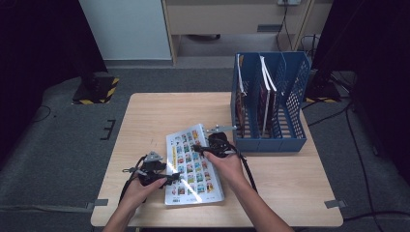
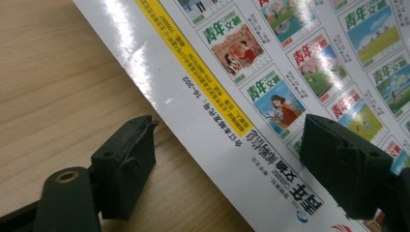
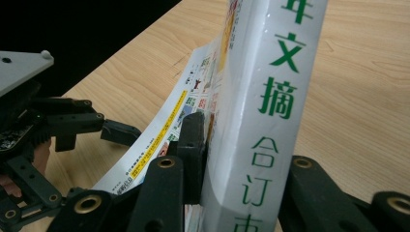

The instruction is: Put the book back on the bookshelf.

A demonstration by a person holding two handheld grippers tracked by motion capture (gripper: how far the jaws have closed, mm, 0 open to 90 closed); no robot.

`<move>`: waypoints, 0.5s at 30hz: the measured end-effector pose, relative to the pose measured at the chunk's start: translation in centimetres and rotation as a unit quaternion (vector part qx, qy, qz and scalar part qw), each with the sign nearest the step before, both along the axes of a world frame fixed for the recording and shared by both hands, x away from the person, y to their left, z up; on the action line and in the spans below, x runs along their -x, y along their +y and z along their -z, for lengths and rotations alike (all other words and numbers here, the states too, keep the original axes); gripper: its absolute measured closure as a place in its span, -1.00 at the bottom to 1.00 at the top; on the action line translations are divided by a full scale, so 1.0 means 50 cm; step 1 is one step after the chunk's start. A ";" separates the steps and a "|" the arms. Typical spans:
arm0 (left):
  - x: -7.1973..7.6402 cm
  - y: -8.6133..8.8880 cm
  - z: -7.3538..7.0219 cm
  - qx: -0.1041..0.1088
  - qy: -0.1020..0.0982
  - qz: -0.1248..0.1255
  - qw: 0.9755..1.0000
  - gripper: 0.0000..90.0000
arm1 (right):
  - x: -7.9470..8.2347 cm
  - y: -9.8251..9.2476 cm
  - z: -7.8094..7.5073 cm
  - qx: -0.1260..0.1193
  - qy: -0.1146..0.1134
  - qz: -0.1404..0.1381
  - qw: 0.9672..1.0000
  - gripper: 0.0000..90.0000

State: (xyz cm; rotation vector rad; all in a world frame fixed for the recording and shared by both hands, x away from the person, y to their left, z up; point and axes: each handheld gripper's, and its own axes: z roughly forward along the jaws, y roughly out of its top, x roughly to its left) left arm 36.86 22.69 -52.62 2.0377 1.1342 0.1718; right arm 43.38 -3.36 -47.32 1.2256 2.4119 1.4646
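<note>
Right gripper [image 1: 211, 146] clamped on a thick book [image 1: 192, 166] near the table's [image 1: 145, 111] front edge

Nearest the person, the left gripper [image 1: 167, 179] sits at the book's left edge with its jaws apart — in the left gripper view one jaw is over bare wood, the other over the glossy cover, neither pressing. The book lies toward the front edge, about mid-width, and in the right gripper view its cover lifts away from the pages. There the right gripper's jaws squeeze the book across its white spine — green characters run along it. Farther back, at the right side, stands a blue file rack [image 1: 270, 104] holding a few upright magazines [image 1: 265, 104].
</note>
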 end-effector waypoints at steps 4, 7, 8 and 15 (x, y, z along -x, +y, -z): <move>-0.002 0.002 0.000 0.007 -0.001 0.006 1.000 -0.48 | 0.001 0.001 -0.003 -0.005 0.000 -0.003 1.000 0.58; -0.004 0.005 0.003 0.023 -0.001 -0.008 1.000 -0.33 | 0.002 0.001 -0.006 -0.009 -0.001 -0.012 1.000 0.57; -0.007 0.007 0.004 0.029 0.000 -0.012 0.999 -0.21 | 0.002 0.000 -0.008 -0.009 0.002 -0.017 1.000 0.56; -0.008 0.009 0.005 0.040 -0.001 -0.022 0.999 -0.05 | 0.000 0.001 -0.011 0.001 0.006 -0.040 0.999 0.50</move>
